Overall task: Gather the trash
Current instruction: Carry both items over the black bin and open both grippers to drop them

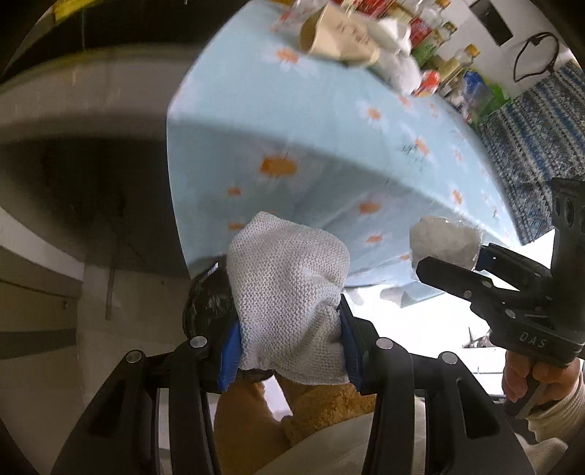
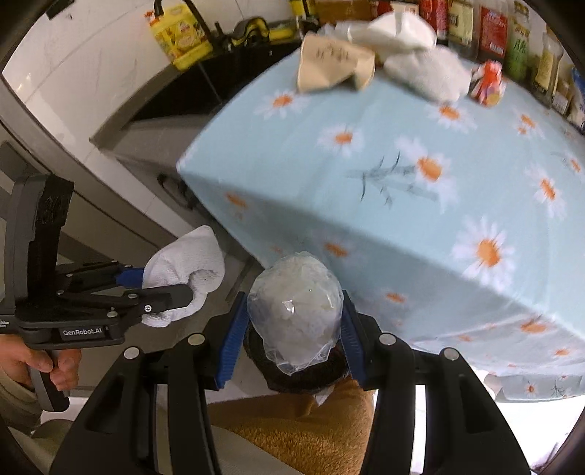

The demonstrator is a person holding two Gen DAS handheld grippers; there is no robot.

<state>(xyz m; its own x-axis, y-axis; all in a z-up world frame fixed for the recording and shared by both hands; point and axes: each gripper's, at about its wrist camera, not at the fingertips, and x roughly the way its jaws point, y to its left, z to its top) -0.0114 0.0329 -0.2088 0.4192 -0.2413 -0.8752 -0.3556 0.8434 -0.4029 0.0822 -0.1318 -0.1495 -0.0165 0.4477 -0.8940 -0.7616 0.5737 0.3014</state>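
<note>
In the left wrist view my left gripper (image 1: 290, 347) is shut on a crumpled white paper towel (image 1: 289, 288), held off the near corner of the table. My right gripper (image 2: 292, 339) is shut on a wad of clear plastic film (image 2: 296, 310). Each gripper shows in the other's view: the right gripper (image 1: 451, 257) with the plastic wad (image 1: 444, 243), and the left gripper (image 2: 164, 283) with the towel (image 2: 186, 268). Under both grippers sits a dark round thing (image 2: 292, 380), mostly hidden. At the table's far end lie a crumpled brown paper bag (image 2: 329, 65), white wads (image 2: 420, 69) and a red wrapper (image 2: 488, 82).
The table (image 2: 384, 204) wears a light blue daisy cloth; its corner juts toward me. Bottles and jars (image 2: 493, 33) line its back edge. A dark counter with a yellow oil jug (image 2: 181, 34) runs at the left. Orange fuzzy fabric (image 2: 292, 424) lies below the grippers.
</note>
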